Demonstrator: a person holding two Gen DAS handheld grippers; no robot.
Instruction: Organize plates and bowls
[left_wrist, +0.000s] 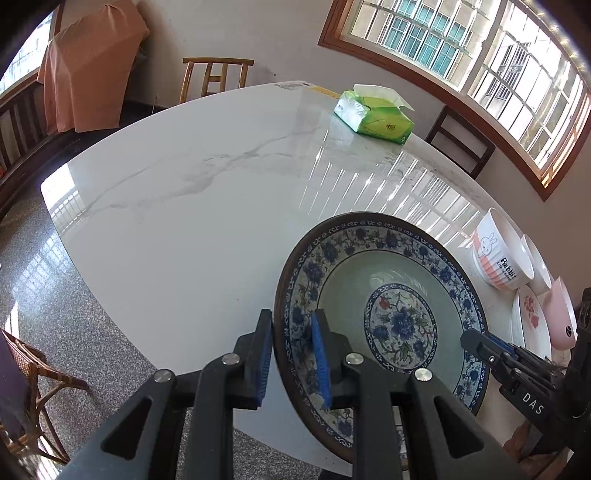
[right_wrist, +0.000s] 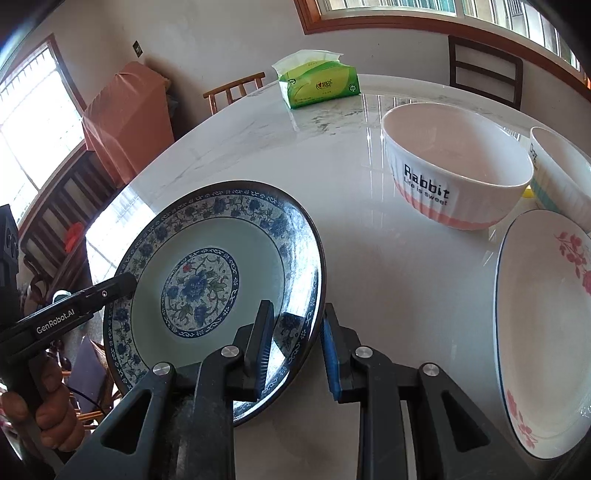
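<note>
Black fingers with blue pads fill the foreground of both wrist views, and between each pair the rim of a blue-and-white floral plate (left_wrist: 384, 321) is clamped. On the plate's left edge the left gripper (left_wrist: 291, 363) is closed, one pad inside the rim and one outside; on the opposite edge the right gripper (right_wrist: 295, 354) is narrowed onto the rim in the same way — the plate is held tilted above the white marble table (left_wrist: 184, 221), near its front edge. A hand (right_wrist: 44, 413) is seen wrapped around the left gripper's handle. Beside the plate, on the table, stand a white bowl marked "Rabbit" (right_wrist: 454, 166) and a second bowl with teal bands (right_wrist: 561, 173) just beside it. A white plate with pink flowers (right_wrist: 546, 325) lies in front of the bowls. Farther back a green tissue pack (right_wrist: 317, 79) rests on the tabletop — well apart from the dishes
</note>
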